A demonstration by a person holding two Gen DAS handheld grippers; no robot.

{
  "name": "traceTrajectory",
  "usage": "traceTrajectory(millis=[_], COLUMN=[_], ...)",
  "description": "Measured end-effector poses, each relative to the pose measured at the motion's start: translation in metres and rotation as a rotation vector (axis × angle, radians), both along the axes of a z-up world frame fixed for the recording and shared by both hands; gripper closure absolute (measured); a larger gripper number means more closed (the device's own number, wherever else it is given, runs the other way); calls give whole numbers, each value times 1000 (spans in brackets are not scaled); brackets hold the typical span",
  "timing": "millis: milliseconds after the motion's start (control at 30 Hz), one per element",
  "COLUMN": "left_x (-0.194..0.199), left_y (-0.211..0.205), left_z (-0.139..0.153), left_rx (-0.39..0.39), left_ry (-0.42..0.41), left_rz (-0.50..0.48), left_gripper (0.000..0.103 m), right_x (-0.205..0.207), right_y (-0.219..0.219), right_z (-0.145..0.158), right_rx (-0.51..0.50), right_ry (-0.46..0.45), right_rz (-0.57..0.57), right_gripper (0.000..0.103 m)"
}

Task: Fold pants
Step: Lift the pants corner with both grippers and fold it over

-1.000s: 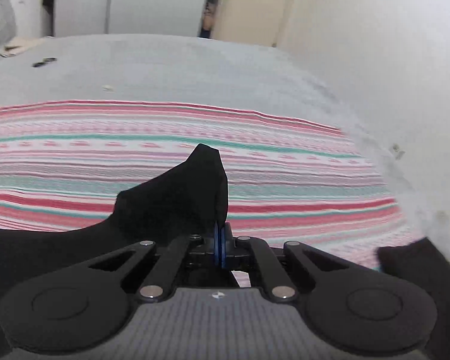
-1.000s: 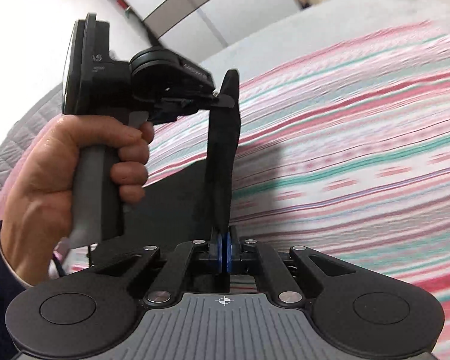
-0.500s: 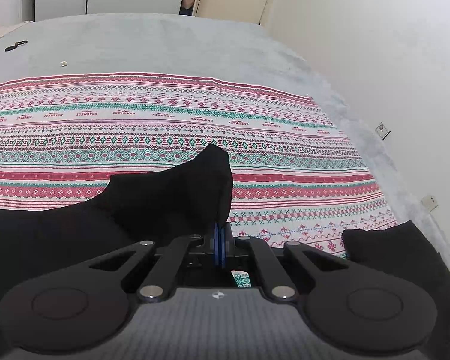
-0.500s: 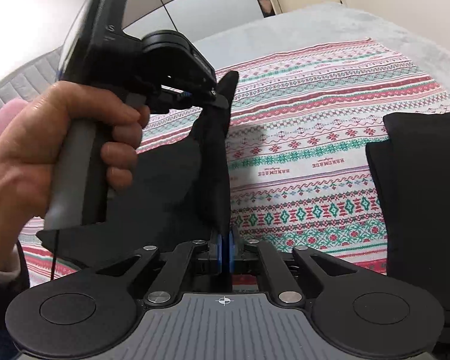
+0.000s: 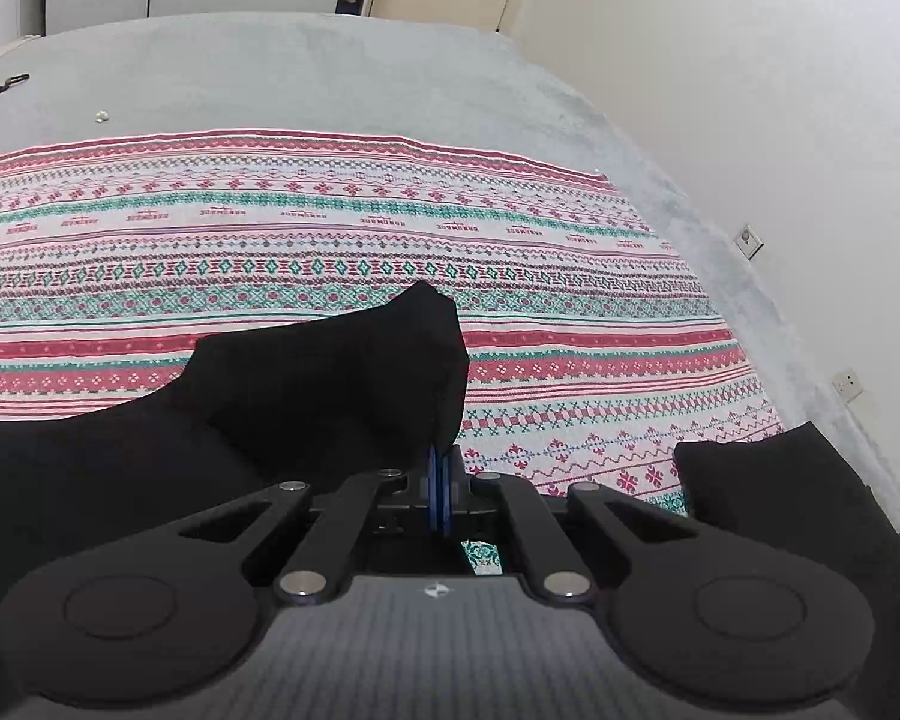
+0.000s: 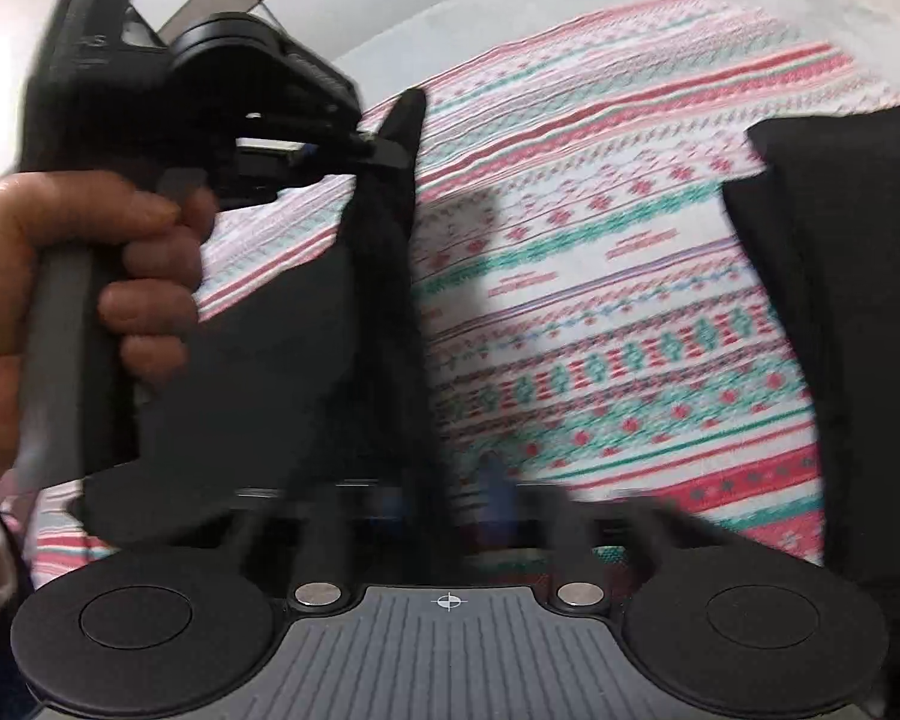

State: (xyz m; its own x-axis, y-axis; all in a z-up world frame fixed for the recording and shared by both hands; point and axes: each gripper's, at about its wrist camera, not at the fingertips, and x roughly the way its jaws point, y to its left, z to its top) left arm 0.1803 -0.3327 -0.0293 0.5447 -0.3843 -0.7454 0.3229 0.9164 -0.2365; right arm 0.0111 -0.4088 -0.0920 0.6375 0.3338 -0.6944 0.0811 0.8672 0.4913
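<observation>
The black pants (image 5: 342,396) lie over a striped patterned blanket (image 5: 330,228). My left gripper (image 5: 438,492) is shut on a raised corner of them, its blue pads pressed together on the fabric. In the right wrist view a hand holds that left gripper (image 6: 384,150) with the pants' corner (image 6: 408,114) pinched and a taut black strip (image 6: 384,312) running down to my right gripper (image 6: 450,480). The right jaws are blurred, slightly parted and closing. The strip lies against the left pad, and the blue right pad (image 6: 498,480) stands off it.
More black cloth (image 6: 840,300) is bunched at the blanket's right edge, also seen as black cloth (image 5: 780,516) in the left wrist view. A grey bed cover (image 5: 306,72) stretches beyond the blanket, with a wall (image 5: 750,90) on the right and wardrobe doors behind.
Both grippers came down toward the blanket. The left kept its grip on the pants' corner and then held still. The right jaws, pressed on the strip before, now look slightly parted and blurred.
</observation>
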Motion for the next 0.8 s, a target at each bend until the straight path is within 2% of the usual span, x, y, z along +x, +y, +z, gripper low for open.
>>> traceTrajectory(millis=[200, 400, 533, 667, 800], left_x=[4, 5, 7, 6, 0], left_y=[-3, 16, 56, 111, 167], left_z=[-3, 15, 45, 70, 91], left_rx=[3, -33, -97, -178, -214], left_ry=[6, -11, -31, -36, -66], left_rz=[-7, -30, -37, -23, -10], left_gripper=[78, 78, 78, 78, 78], right_x=[-4, -19, -26, -36, -44], right_y=[13, 36, 64, 110, 163], right_z=[13, 49, 73, 97, 113], right_rx=[-83, -190, -306, -438, -510], right_ry=[-32, -194, -307, -459, -592], right_rz=[-18, -7, 17, 87, 185], right_gripper=[98, 98, 98, 98, 98])
